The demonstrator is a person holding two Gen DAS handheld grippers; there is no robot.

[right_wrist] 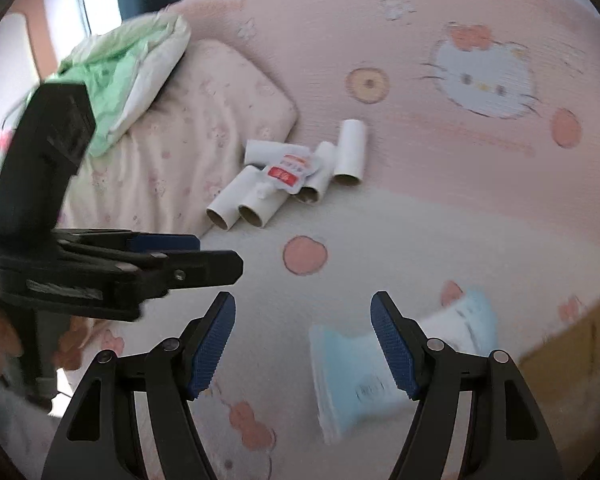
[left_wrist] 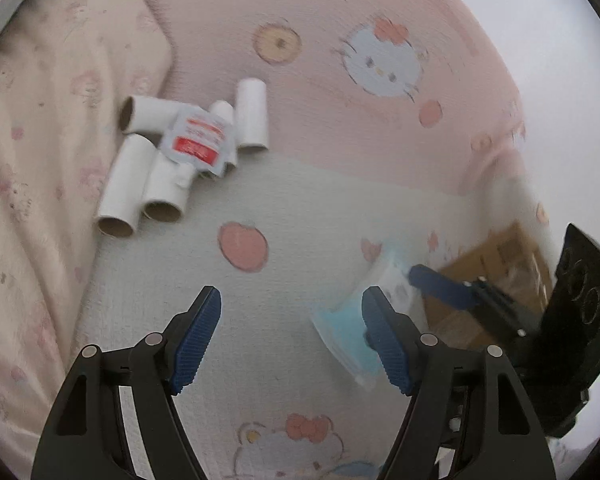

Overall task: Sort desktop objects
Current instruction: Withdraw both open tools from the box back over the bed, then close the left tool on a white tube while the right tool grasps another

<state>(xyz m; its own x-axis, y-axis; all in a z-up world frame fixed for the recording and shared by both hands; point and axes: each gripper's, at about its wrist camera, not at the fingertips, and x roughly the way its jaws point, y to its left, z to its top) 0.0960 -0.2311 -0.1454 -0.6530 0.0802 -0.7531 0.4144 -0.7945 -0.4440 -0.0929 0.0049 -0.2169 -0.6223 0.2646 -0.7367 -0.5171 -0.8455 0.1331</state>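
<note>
Fingers of both grippers stand spread apart with nothing between their blue ribbed pads. The left gripper (left_wrist: 291, 336) hovers above the bed sheet (left_wrist: 292, 208), a pale cloth printed with pink apples and cartoon cats, and the right gripper (right_wrist: 303, 344) hangs over the same sheet further toward the bed's near right side.

A light blue packet (right_wrist: 348, 368), soft and partly blurred by motion, lies on the sheet just beside the right gripper's right-hand finger; in the left wrist view the same packet (left_wrist: 350, 328) is partly hidden behind the left gripper's right-hand finger, and its printing cannot be read in either view.

Toward the far left of the bed, against the edge of a cream pillow (left_wrist: 44, 128), a cluster of white cardboard tubes (left_wrist: 140, 176) lies on its sides, touching one another. A red and white spouted pouch (left_wrist: 198, 140) rests on top of the cluster and covers parts of several tubes, so their full count is hard to settle. Its label is too small to read.

A brown cardboard box (left_wrist: 500, 256) shows past the right edge of the bed, cut off by the right gripper's body in the left wrist view. A crumpled green and white bundle (right_wrist: 128, 68) sits on the pillow's far end, partly hidden by the left gripper's black housing.
</note>
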